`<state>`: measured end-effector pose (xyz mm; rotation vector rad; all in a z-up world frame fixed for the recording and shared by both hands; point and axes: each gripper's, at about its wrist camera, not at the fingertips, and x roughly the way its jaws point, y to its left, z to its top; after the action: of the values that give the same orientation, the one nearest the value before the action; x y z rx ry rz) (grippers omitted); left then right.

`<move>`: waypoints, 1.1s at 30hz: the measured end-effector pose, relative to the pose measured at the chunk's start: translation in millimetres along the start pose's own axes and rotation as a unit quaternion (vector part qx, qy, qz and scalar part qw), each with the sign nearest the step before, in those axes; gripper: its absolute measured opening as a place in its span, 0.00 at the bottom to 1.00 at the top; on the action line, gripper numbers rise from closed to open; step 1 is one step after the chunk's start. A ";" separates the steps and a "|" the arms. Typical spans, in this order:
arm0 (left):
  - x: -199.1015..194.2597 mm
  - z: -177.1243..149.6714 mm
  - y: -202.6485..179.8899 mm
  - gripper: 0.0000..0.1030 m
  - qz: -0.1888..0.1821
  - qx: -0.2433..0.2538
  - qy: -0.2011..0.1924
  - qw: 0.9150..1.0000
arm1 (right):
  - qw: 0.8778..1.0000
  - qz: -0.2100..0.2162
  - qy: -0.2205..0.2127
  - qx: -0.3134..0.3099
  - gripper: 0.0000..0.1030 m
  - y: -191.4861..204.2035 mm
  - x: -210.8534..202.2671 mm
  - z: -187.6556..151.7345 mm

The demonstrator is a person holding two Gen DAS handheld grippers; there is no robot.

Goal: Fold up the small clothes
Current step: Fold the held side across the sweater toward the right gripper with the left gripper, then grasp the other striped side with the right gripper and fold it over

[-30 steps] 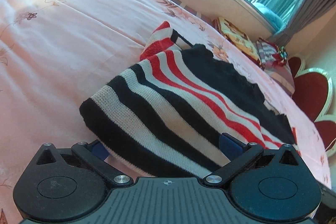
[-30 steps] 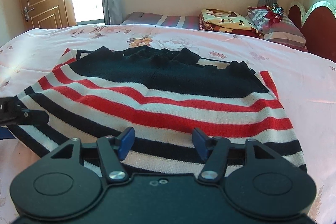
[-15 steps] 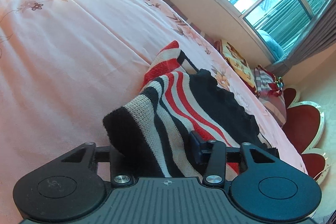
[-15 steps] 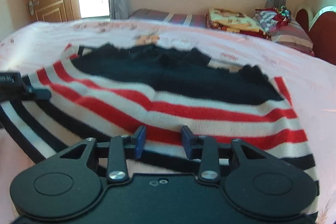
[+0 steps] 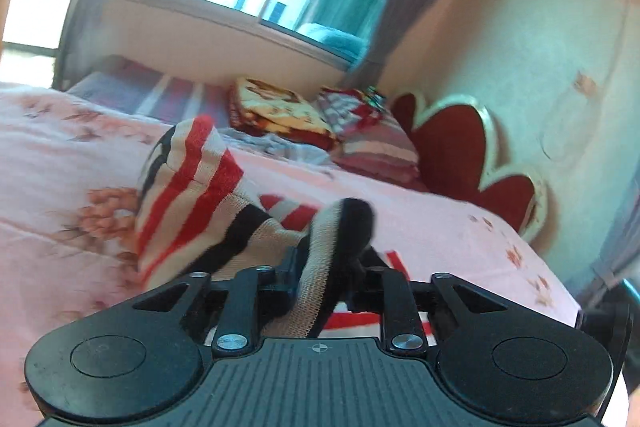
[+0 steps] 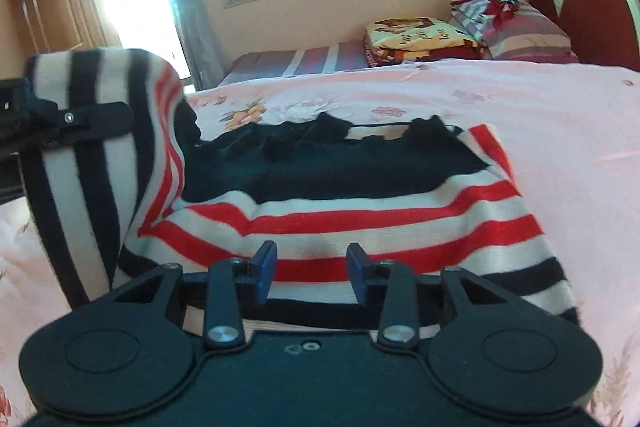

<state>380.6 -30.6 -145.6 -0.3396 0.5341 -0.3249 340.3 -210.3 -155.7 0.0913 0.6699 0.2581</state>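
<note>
Knitted and loose, the striped sweater point(image 6: 360, 211) lies on the pink bed point(image 6: 560, 131), its left edge lifted by the left gripper point(image 5: 328, 267), whose jaws have just been closing and now pinch a bunched hem. The right gripper point(image 6: 312, 267) hovers part-open, holding nothing; unpinned, the whole garment could drag along and crease.

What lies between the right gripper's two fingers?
In the right wrist view, the right gripper has the striped sweater's lower edge running between its fingers; whether the pads press it is unclear.
</note>
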 end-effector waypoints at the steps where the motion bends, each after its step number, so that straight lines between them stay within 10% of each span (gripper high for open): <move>1: 12.0 -5.1 -12.5 0.19 -0.014 0.016 0.013 1.000 | 1.000 -0.005 -0.002 0.020 0.36 -13.1 -7.2 1.4; 4: 49.0 -26.8 -27.3 0.19 -0.003 0.029 0.076 0.997 | 0.998 -0.019 -0.001 0.067 0.39 -49.6 -25.6 1.0; 9: 36.5 -21.9 -33.9 0.21 0.018 0.054 0.071 0.996 | 0.993 0.000 0.008 0.114 0.43 -80.8 -38.5 -6.4; 13: -0.2 -15.4 -31.2 0.86 0.009 0.043 0.055 0.998 | 0.988 0.034 0.009 0.147 0.47 -83.2 -33.9 -1.6; 14: -11.1 -15.7 -33.4 0.89 0.006 0.046 0.040 0.998 | 0.988 0.037 0.009 0.149 0.47 -81.9 -32.6 1.1; 18: -39.5 -4.9 -30.9 0.89 0.011 0.054 0.007 0.998 | 0.990 0.046 0.010 0.135 0.48 -72.6 -26.7 16.4; 26: -31.9 -1.8 55.4 0.89 0.180 -0.033 0.026 0.983 | 0.973 0.142 0.052 0.176 0.72 -51.8 13.9 50.2; 33: -2.5 -21.3 61.1 0.89 0.183 -0.014 0.064 0.981 | 0.963 0.179 0.122 0.159 0.73 -22.3 67.4 58.9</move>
<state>379.9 20.1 -185.8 -0.2427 0.7150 0.0179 432.4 -213.9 -153.9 0.4979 0.9363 0.5140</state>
